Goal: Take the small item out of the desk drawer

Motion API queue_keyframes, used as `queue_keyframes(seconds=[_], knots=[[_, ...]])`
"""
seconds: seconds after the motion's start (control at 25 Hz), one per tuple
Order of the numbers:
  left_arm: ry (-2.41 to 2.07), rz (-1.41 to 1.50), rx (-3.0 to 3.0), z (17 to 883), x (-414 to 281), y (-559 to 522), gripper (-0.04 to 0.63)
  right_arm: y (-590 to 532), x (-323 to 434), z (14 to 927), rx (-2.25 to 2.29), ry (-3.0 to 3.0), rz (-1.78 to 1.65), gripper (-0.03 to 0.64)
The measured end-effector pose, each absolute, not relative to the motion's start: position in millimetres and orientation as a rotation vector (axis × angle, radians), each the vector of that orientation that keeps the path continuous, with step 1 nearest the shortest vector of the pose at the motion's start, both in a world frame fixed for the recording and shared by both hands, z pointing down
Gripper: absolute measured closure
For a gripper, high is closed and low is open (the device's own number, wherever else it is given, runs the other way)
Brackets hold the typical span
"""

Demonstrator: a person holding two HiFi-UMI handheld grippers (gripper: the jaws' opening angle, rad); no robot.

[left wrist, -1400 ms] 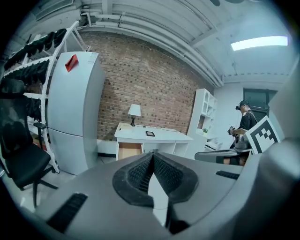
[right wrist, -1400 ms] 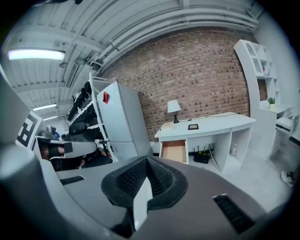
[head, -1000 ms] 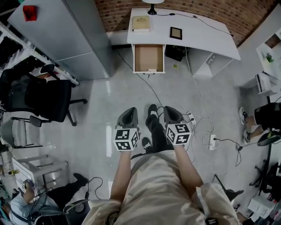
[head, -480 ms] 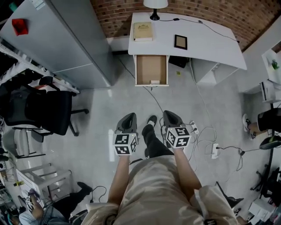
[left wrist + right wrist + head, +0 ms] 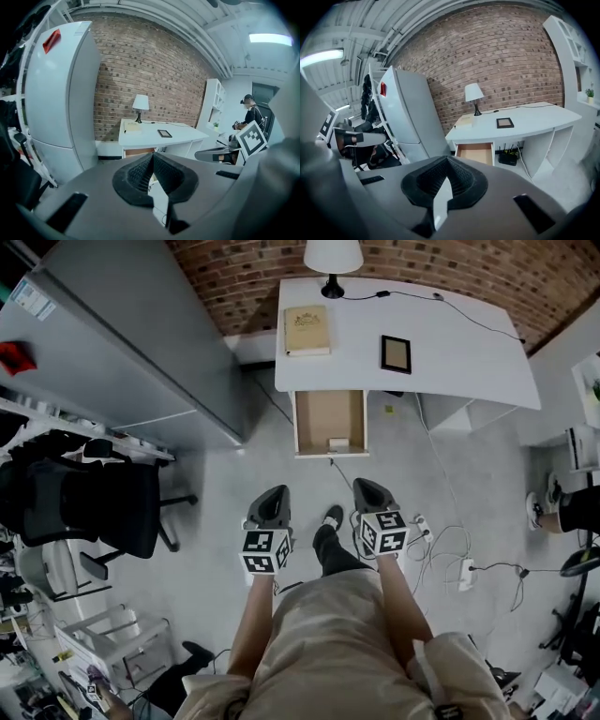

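A white desk (image 5: pixel 450 362) stands against the brick wall, and its wooden drawer (image 5: pixel 330 413) is pulled open. A small white item (image 5: pixel 337 442) lies at the drawer's front edge. Both grippers are held over the floor, well short of the drawer. My left gripper (image 5: pixel 275 493) is shut with nothing in it, and so is my right gripper (image 5: pixel 367 486). In the left gripper view the left gripper (image 5: pixel 152 155) points at the desk (image 5: pixel 154 137). The right gripper view shows the right gripper (image 5: pixel 447 160) below the open drawer (image 5: pixel 476 153).
On the desk are a lamp (image 5: pixel 333 257), a book (image 5: pixel 307 329) and a dark frame (image 5: pixel 396 353). A tall grey cabinet (image 5: pixel 122 352) stands left of it, with a black office chair (image 5: pixel 84 512) nearer. Cables and a power strip (image 5: pixel 464 573) lie on the floor at right.
The person has walked toward the desk, so desk and drawer appear closer and lower in the head view. Both grippers moved forward with the person, still shut and empty.
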State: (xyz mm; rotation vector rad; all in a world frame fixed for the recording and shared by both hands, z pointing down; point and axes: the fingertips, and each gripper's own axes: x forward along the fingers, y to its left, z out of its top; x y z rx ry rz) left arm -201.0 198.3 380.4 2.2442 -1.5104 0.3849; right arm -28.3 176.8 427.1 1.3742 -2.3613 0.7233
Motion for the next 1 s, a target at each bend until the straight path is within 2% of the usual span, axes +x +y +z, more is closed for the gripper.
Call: queue_keyframes(seconds=[0.64,1.0], knots=[[-1.348,0.473,2.301,410,-216,46,0.583,35,-57,452,1.241,-2.323,0.645,0.594],[-1.018,0.559,2.465,428,-203,-39,0.583,-16,-61,462,1.512,-2.195,0.759,0.594]])
